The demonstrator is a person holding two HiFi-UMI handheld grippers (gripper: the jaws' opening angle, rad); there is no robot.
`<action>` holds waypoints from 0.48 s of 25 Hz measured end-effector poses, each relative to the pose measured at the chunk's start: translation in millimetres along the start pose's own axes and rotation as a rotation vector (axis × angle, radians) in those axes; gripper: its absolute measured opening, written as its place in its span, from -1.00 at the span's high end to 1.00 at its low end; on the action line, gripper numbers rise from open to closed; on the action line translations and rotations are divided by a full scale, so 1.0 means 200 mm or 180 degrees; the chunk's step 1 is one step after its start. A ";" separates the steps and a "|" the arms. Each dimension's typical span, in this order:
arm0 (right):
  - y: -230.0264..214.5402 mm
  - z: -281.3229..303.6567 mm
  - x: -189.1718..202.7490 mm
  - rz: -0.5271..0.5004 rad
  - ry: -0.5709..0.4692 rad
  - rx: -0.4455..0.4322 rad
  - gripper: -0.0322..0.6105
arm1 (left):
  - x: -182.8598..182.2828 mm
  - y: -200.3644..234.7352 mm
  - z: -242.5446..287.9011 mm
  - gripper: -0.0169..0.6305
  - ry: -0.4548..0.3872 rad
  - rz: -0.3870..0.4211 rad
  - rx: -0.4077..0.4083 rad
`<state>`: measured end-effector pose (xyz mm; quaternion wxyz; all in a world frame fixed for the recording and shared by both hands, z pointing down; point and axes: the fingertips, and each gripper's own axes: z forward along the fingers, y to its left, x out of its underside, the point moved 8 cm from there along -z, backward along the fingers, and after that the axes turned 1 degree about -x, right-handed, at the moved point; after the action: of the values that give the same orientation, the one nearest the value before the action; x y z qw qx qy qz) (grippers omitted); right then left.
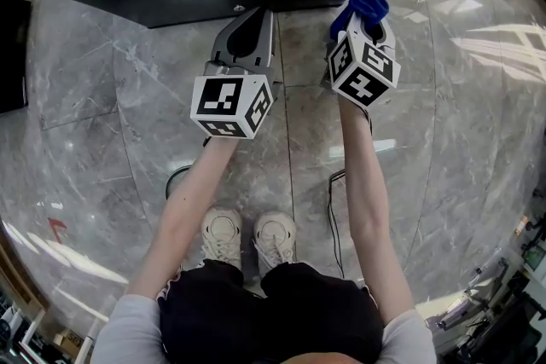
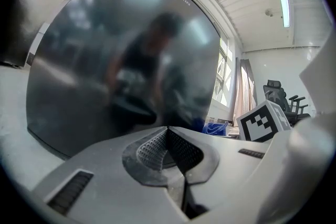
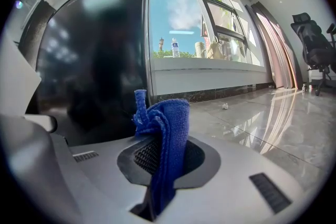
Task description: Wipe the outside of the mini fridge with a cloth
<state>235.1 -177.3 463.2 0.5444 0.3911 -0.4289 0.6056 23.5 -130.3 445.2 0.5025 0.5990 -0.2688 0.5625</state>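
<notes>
Mini fridge (image 3: pixel 94 60): dark, glossy cabinet standing on the floor straight ahead of you; its top edge fills the upper part of the head view.
Cloth (image 3: pixel 163 134): blue, bunched into a fold that stands up out of your right gripper. It is close in front of the fridge, at the fridge's right-hand edge; no view shows it touching the surface.
Right gripper (image 3: pixel 160 152): jaws clamped on the cloth, which is pinched between the ribbed pads with its loose end pointing at the fridge.
Left gripper (image 2: pixel 168 131): jaws pressed together, nothing between them. It is aimed at the fridge front and is near it, but apart from it.
Floor (image 1: pixel 444 98): grey polished stone all round the fridge base, with your shoes (image 1: pixel 252 236) set back from it.
Done: you have the cloth in hand and have brought it up to the fridge.
Left: by the look of it, all the wiping. The front shows only reflections, with no streak or damp patch that would tell which faces have been covered, so treat front, top and sides as outstanding.
</notes>
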 end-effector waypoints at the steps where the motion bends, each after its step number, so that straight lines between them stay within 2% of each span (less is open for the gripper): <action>1: 0.00 0.00 0.00 -0.0016 -0.0001 0.0012 0.74 | -0.01 0.00 0.00 0.93 -0.0011 0.0005 -0.0003; 6: -0.01 -0.06 -0.02 -0.0009 -0.0034 0.0025 0.74 | -0.05 0.01 -0.03 0.93 -0.0068 0.0034 -0.0034; 12: 0.10 -0.22 -0.07 0.0058 -0.0099 -0.0194 0.74 | -0.13 0.02 -0.11 0.93 -0.0123 0.0107 -0.0147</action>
<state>217.2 -141.4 433.9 0.5438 0.3797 -0.4592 0.5910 6.5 -118.3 419.3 0.5014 0.5934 -0.3014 0.5528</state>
